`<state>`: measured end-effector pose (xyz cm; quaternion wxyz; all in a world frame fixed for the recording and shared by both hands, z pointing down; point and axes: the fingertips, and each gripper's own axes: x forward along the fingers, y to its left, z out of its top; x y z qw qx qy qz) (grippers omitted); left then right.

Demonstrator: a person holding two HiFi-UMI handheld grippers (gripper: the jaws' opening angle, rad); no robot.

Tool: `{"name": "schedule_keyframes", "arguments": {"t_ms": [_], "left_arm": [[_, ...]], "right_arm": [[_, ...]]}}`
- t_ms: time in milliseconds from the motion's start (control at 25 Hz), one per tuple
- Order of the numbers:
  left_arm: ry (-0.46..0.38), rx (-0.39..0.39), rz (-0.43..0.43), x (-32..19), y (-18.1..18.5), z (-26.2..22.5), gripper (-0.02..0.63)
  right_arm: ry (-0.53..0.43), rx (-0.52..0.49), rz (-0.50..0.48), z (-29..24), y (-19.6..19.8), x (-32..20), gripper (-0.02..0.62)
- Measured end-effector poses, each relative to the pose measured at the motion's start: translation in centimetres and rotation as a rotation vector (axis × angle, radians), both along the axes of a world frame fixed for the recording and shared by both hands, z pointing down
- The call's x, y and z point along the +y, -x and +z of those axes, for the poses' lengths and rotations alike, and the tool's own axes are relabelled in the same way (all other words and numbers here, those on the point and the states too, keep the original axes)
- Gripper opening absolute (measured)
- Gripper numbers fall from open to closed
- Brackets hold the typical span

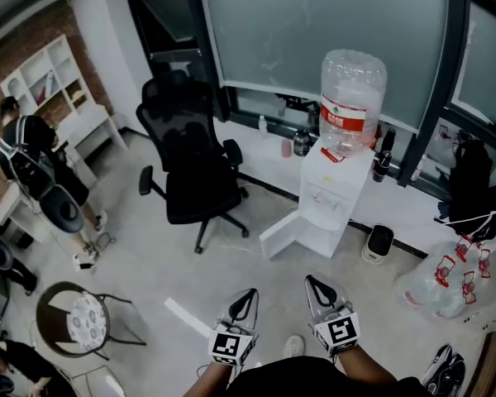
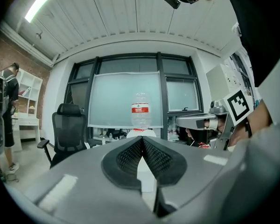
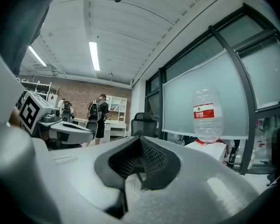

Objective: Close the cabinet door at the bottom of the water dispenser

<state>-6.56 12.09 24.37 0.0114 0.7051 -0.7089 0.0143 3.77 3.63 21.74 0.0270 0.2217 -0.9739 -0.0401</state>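
Note:
The white water dispenser [image 1: 335, 193] stands by the window with a large clear bottle [image 1: 351, 98] on top. Its bottom cabinet door [image 1: 283, 233] hangs wide open, swung out to the left over the floor. Both grippers are held low in front of the person, apart from the dispenser and pointing toward it. My left gripper [image 1: 247, 296] is shut with nothing in it, and my right gripper [image 1: 316, 284] is shut and empty too. In the left gripper view the bottle [image 2: 140, 110] rises just above the closed left gripper [image 2: 143, 140]. In the right gripper view the bottle [image 3: 206, 115] stands right of the right gripper [image 3: 141, 140].
A black office chair [image 1: 190, 164] stands left of the open door. A small black and white appliance [image 1: 379, 242] sits on the floor right of the dispenser, and a bag of empty bottles [image 1: 446, 278] lies further right. A round chair [image 1: 83, 317] and a person [image 1: 33, 155] are at the left.

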Motion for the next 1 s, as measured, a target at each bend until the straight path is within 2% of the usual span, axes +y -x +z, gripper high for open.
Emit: {"name": "schedule_keyframes", "arguments": {"t_ms": [280, 720, 880, 1000], "left_arm": [[0.001, 0.017, -0.012, -4.9, 1.1, 0.0, 0.020], [0.025, 0.040, -0.018, -7.8, 4.4, 0.1, 0.020], [0.046, 0.051, 0.016, -9.0, 6.6, 0.5, 0.018], [0.027, 0.077, 0.053, -10.2, 8.8, -0.4, 0.018]], "right_arm": [[0.012, 0.000, -0.031, 0.6, 1.6, -4.6, 0.003], [0.017, 0.008, -0.016, 0.7, 5.0, -8.0, 0.003], [0.024, 0.018, 0.011, 0.8, 7.1, -8.8, 0.003], [0.025, 0.031, 0.037, 0.8, 9.0, -9.6, 0.003]]}}
